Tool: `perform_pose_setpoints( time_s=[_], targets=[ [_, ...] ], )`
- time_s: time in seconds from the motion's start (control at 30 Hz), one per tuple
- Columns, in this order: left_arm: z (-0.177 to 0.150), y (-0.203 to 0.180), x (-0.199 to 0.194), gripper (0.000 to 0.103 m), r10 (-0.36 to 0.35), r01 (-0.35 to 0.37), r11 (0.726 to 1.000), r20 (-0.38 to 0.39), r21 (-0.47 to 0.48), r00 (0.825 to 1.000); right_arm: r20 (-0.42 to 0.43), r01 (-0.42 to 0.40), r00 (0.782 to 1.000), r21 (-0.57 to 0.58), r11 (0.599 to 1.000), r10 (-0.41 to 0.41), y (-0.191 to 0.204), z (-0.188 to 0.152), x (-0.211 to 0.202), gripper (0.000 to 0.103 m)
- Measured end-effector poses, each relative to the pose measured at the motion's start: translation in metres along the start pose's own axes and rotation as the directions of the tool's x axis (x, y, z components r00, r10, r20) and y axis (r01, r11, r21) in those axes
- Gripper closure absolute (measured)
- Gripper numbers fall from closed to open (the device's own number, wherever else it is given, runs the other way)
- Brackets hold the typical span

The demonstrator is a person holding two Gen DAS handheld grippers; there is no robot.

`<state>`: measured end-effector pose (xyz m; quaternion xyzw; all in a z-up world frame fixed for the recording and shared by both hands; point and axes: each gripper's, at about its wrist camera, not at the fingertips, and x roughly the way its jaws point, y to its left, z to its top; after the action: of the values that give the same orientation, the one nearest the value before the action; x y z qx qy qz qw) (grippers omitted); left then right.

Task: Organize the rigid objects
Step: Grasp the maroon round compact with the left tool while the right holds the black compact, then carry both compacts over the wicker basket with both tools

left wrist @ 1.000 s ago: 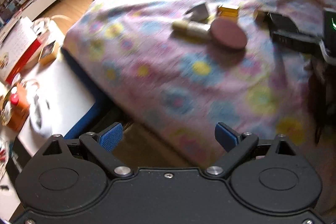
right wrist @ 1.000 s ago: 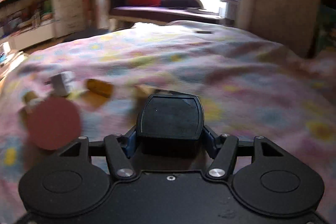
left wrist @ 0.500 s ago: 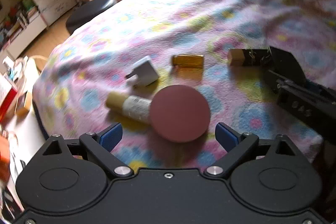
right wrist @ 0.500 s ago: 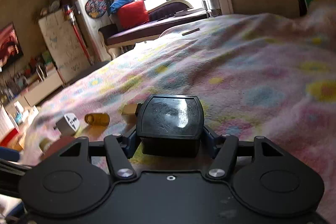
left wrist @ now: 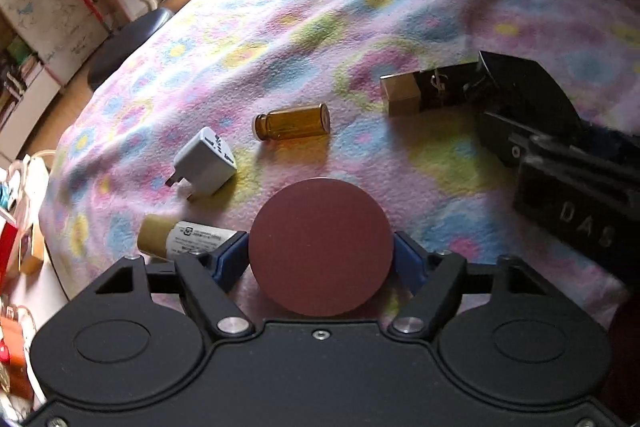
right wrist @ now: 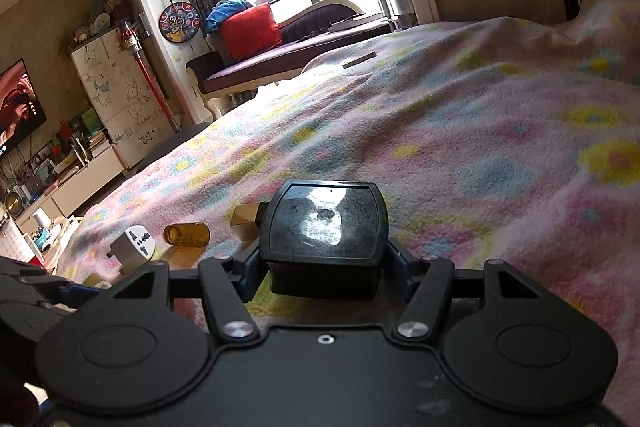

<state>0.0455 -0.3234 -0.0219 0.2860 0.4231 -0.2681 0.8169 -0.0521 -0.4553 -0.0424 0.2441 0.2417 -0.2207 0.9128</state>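
Left wrist view: the left tool (left wrist: 320,261) is closing on the rigid, probably smooth maroon disc (left wrist: 320,247) near the bed's (left wrist: 400,7) edge, best gripped across its rim.

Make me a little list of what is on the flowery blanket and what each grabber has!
surface: pink flowery blanket
left gripper: jaws closing around round maroon disc
right gripper: shut on black square box with glossy lid
lying loose: amber glass bottle on its side, white plug adapter, gold-capped tube with white label, gold and black rectangular case
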Motion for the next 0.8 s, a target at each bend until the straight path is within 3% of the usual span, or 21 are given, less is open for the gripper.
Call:
perform_pose_setpoints(
  time_s=[0.17, 0.43, 0.7, 0.77, 0.8],
  targets=[
    [-0.001, 0.004, -0.006, 0.032, -0.006, 0.005, 0.999, -0.026, -0.036, 1.000, 0.000, -0.002, 1.000, -0.005, 1.000, 0.002, 0.000, -0.001, 0.000, 0.042],
    [-0.030, 0.034, -0.052, 0.032, -0.013, 0.011, 0.996, -0.021, -0.086, 1.000, -0.007, 0.013, 1.000, -0.080, 0.997, -0.014, 0.010, -0.004, 0.005, 0.041],
    [-0.070, 0.075, -0.082, 0.032, 0.014, -0.018, 0.986, -0.030, -0.164, 0.999, -0.037, 0.047, 0.998, -0.194, 0.980, -0.055, 0.030, -0.008, 0.018, 0.019],
    [-0.079, 0.087, -0.086, 0.032, 0.019, -0.025, 0.982, -0.031, -0.188, 0.999, -0.021, 0.092, 0.995, -0.223, 0.971, -0.099, 0.036, -0.010, 0.020, 0.025],
    [-0.084, 0.093, -0.089, 0.032, 0.024, -0.029, 0.979, -0.029, -0.199, 0.999, -0.008, 0.114, 0.993, -0.221, 0.968, -0.119, 0.037, -0.011, 0.020, 0.040]
  ],
)
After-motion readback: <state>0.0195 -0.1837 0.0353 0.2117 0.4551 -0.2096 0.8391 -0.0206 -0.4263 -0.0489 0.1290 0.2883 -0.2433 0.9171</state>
